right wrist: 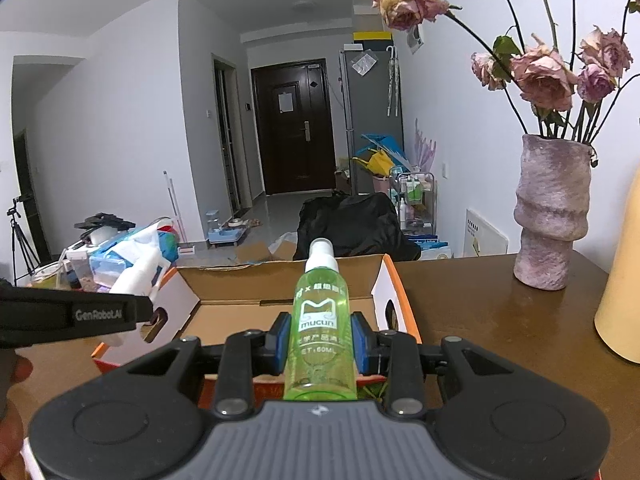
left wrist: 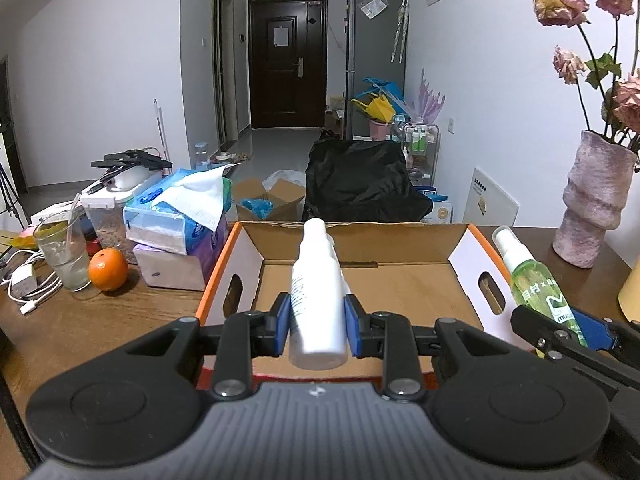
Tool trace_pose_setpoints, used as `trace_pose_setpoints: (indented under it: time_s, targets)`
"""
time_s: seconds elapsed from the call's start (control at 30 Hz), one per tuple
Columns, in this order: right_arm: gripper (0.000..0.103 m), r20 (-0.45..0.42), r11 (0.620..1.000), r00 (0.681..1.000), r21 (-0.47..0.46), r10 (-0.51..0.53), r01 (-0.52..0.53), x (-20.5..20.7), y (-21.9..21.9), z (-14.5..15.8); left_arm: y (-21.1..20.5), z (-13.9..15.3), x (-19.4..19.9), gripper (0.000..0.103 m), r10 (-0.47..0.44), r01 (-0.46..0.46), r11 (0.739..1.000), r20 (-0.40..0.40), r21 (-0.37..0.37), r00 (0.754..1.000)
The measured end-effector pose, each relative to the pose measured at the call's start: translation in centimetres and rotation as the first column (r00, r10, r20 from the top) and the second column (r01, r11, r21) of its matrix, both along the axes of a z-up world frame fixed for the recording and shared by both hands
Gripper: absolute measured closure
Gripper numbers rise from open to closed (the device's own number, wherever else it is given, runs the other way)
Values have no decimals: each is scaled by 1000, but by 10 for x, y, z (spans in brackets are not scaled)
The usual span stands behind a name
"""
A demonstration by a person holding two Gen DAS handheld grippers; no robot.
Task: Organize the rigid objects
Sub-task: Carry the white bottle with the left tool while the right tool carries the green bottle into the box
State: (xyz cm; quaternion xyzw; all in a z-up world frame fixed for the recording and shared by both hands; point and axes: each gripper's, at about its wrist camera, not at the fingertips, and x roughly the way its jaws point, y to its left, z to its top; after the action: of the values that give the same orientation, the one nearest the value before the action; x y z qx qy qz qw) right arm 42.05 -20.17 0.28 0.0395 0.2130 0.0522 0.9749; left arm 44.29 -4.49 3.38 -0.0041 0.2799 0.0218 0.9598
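Note:
My left gripper is shut on a white spray bottle, nozzle pointing forward over an open cardboard box with orange edges. The box floor looks bare. My right gripper is shut on a green spray bottle, held above the box's near right corner. In the left wrist view the green bottle and the right gripper's fingers show at the right, beside the box's right flap. In the right wrist view the left gripper's black finger and the white bottle sit at the left.
On the wooden table, left of the box: tissue packs, an orange, a glass, a charger with cables. A pink vase of dried roses and a yellow object stand to the right.

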Motion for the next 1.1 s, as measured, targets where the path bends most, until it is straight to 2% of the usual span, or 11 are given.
trace_pose_setpoints:
  time_s: [0.67,1.1]
  targets:
    - [73,-10,1000,1000,-7,-7,7,73,14,-19,5,-30,74,74,60,-59,998,-24,26,998]
    - [73,-48,1000,999,6,-14,15,107,13,-41,7,-54,99,74,99,-96,993,-40,65,994]
